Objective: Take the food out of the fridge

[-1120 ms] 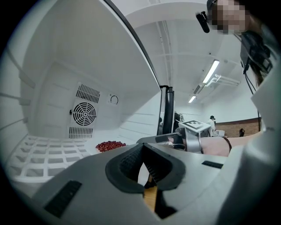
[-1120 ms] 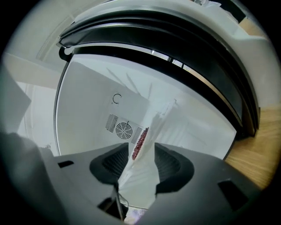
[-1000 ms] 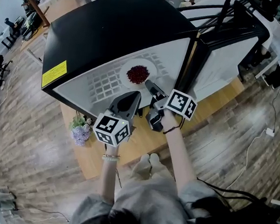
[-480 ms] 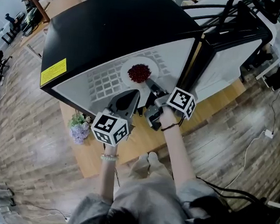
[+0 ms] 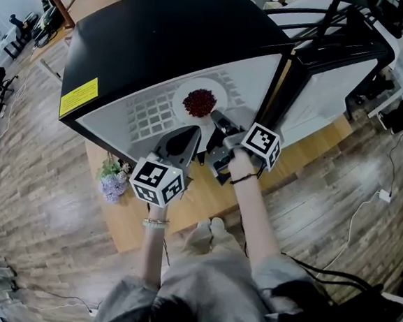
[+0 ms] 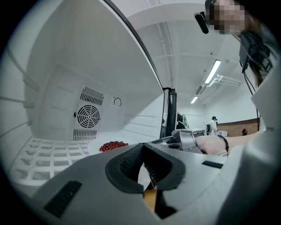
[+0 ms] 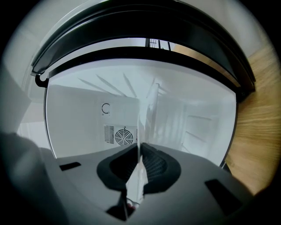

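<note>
A white plate heaped with red food rests on the white shelf inside the open fridge. My right gripper reaches in level at the plate's near right rim. Its jaws have just been closing, and in the right gripper view the thin white plate rim stands edge-on between the pads, pinched by my right gripper. My left gripper hovers at the shelf's front edge, shut and holding nothing. From the left gripper view I see the red food and the right gripper beside it.
The fridge door stands open at the right. A grid shelf fills the fridge floor, with a fan vent on the back wall. The fridge sits on a wooden platform; a small bunch of flowers lies at its left.
The right gripper's jaws have drawn together onto the plate's rim and the gripper has rolled a little. The left gripper, plate and food stay where they were.
</note>
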A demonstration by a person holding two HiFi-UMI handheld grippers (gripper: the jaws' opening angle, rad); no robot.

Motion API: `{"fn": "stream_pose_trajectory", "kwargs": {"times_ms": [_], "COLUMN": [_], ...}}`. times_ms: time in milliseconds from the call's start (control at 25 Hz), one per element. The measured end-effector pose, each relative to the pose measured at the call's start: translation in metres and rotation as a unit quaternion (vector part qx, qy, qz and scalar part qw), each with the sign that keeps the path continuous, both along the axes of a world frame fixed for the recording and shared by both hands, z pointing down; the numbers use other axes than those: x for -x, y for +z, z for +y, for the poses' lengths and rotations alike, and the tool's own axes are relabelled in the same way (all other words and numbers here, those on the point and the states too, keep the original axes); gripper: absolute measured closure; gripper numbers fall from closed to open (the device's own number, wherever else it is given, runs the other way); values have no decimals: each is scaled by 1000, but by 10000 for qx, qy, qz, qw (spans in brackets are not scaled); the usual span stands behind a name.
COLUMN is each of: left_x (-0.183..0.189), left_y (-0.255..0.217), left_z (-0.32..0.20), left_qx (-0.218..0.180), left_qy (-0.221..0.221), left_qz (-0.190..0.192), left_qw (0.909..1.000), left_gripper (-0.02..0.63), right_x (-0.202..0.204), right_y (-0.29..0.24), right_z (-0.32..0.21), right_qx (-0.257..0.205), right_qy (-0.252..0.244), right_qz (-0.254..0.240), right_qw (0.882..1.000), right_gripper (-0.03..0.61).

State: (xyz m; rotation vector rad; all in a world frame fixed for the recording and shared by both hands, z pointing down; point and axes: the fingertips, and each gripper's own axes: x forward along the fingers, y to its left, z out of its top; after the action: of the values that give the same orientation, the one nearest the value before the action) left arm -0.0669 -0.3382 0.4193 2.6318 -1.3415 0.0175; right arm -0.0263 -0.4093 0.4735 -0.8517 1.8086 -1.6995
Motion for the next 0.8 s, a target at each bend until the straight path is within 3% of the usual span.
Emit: {"fn": "stream_pose_trajectory", "kwargs": {"times_ms": [800], "left_x": [4], "left_y": [-17], "left_z": [12], "left_qx": [-151], "left_qy": [-20], "left_qz": [11], "left_qw": [9999], "left_gripper": [606], "right_x": [-3], "right_y": [-20], "right_z": [21], "right_qx": [4], "right_qy": [-8], "right_qz": [-326], "right_qw": [9995], "right_gripper": [543]}}
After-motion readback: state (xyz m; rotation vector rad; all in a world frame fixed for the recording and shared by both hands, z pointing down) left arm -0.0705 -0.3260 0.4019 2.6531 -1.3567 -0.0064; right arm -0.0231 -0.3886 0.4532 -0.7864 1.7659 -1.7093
